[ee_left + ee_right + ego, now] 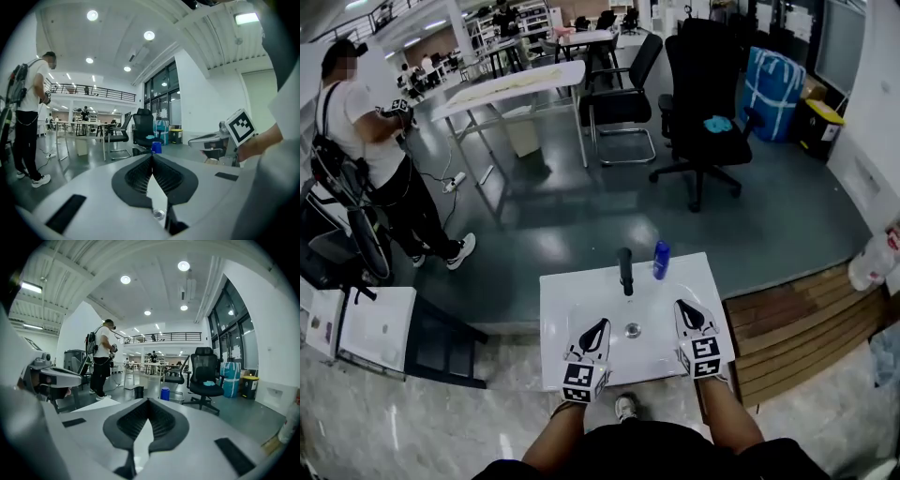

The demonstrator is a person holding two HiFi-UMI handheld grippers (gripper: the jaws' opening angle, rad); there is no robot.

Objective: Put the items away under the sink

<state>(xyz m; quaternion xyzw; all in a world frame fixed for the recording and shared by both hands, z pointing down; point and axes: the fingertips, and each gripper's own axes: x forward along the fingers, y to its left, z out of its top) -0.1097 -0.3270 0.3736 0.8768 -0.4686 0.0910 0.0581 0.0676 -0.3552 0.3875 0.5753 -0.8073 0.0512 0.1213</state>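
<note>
A blue bottle [661, 260] stands upright on the back rim of the white sink [558, 300], right of the black faucet [624, 270]. My left gripper [593, 332] hovers over the basin's front left, its jaws shut with nothing between them. My right gripper [691, 315] hovers over the basin's right side, also shut and empty. The blue bottle [156, 147] peeks just beyond the left jaw tips in the left gripper view. In the right gripper view the bottle [164, 393] and faucet [138, 392] stand beyond the tips. The space under the sink is hidden.
A person with a backpack [370, 159] stands at far left near a white cabinet [375, 328]. A black office chair [703, 103] and a long table [511, 84] stand farther back. Wooden decking [787, 328] lies right of the sink, with a white jug [872, 261] beyond it.
</note>
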